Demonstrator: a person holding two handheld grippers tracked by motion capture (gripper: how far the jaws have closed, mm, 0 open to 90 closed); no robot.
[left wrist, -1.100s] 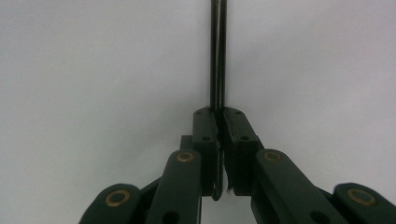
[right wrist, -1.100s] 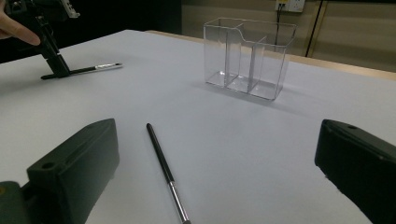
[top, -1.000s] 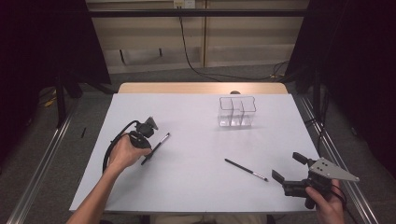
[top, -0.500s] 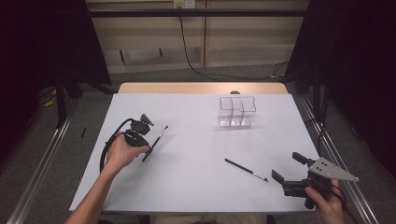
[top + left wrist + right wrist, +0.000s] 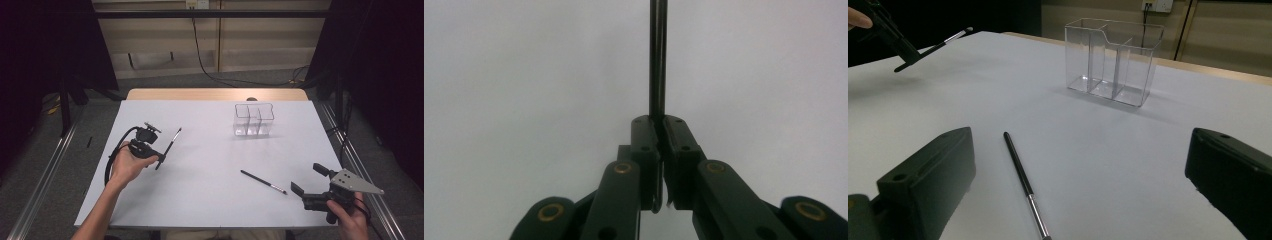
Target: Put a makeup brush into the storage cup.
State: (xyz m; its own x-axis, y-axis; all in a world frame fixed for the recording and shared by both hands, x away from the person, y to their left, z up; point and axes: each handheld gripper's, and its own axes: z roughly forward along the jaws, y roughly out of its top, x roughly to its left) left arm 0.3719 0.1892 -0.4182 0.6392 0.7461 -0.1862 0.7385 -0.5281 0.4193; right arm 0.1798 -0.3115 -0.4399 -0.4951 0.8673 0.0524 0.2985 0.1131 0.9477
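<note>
Left hand-held gripper (image 5: 159, 161) grasping a brush (image 5: 170, 145), lifted at left of frame.
Brush axis points up-right toward clear organizer (image 5: 253, 120), upper centre; right hand-held gripper (image 5: 309, 179) released, second brush (image 5: 263, 182) just left on bench (image 5: 200, 200).

High view: sitting above the near edge, looking forward and down across the whole table (image 5: 210, 150).
Left gripper view: riding close, facing bare tabletop at 12 o'clock.
Right gripper view: riding low, facing the clear organizer (image 5: 1113, 60) at 12 o'clock, sharing it and the lying brush (image 5: 1023, 182) with the high view.
</note>
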